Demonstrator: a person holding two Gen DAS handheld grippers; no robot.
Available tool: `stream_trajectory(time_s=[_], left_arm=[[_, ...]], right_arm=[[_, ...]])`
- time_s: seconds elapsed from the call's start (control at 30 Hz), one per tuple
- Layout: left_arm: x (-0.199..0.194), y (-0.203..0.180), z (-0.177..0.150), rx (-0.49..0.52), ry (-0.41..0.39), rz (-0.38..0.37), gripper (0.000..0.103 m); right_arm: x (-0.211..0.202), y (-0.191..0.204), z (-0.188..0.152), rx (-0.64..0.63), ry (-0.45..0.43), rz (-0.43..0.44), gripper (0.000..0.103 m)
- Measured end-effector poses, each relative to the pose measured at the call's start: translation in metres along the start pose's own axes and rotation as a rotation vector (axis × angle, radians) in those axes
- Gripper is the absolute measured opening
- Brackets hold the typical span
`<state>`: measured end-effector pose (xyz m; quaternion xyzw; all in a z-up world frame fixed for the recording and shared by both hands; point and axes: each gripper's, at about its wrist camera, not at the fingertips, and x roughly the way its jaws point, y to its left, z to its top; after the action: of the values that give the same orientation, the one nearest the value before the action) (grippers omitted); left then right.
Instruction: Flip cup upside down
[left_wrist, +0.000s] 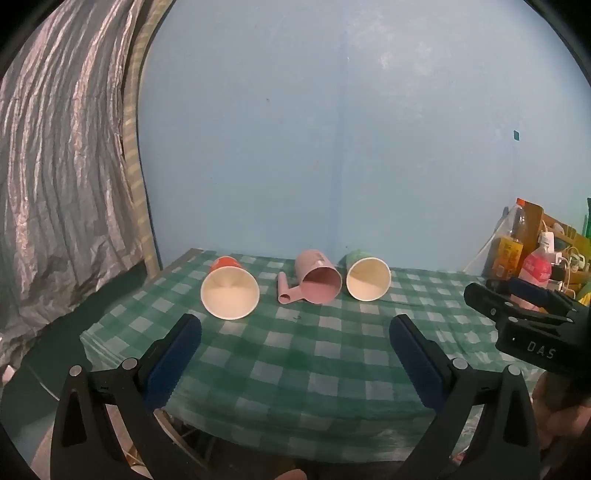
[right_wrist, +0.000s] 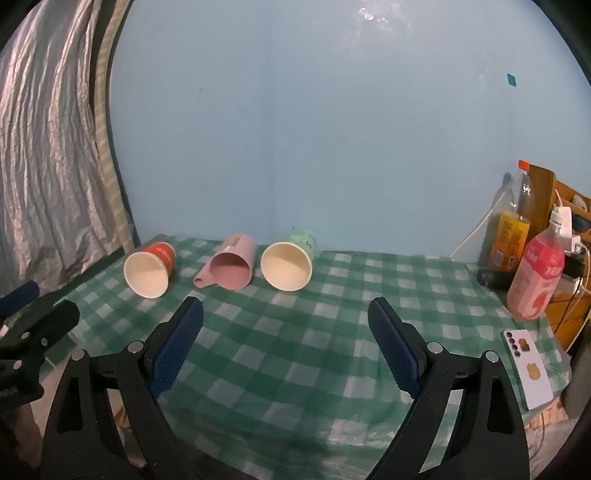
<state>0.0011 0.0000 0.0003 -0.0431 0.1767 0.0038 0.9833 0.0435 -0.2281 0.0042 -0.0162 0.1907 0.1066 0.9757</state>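
Note:
Three cups lie on their sides in a row at the far side of the table, mouths facing me: a red paper cup (left_wrist: 229, 287) (right_wrist: 149, 269), a pink plastic mug with a handle (left_wrist: 317, 281) (right_wrist: 231, 267), and a green paper cup (left_wrist: 366, 275) (right_wrist: 289, 264). My left gripper (left_wrist: 295, 325) is open and empty, well short of the cups. My right gripper (right_wrist: 286, 308) is open and empty, also short of them. The right gripper shows at the right edge of the left wrist view (left_wrist: 524, 302).
The table carries a green-and-white checked cloth (left_wrist: 295, 362) (right_wrist: 295, 354). Two bottles (right_wrist: 535, 273) and a wooden rack stand at the right. A white phone (right_wrist: 528, 365) lies near the right front edge. A grey curtain (left_wrist: 55, 184) hangs at the left.

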Motion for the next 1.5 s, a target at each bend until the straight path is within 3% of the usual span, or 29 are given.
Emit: stream_trajectory(time_s=[1.5], left_arm=[[0.008,-0.005,-0.006,0.005,0.02,-0.032,0.103]], right_arm=[[0.009,0.002,-0.005,0.013,0.037,0.021,0.09]])
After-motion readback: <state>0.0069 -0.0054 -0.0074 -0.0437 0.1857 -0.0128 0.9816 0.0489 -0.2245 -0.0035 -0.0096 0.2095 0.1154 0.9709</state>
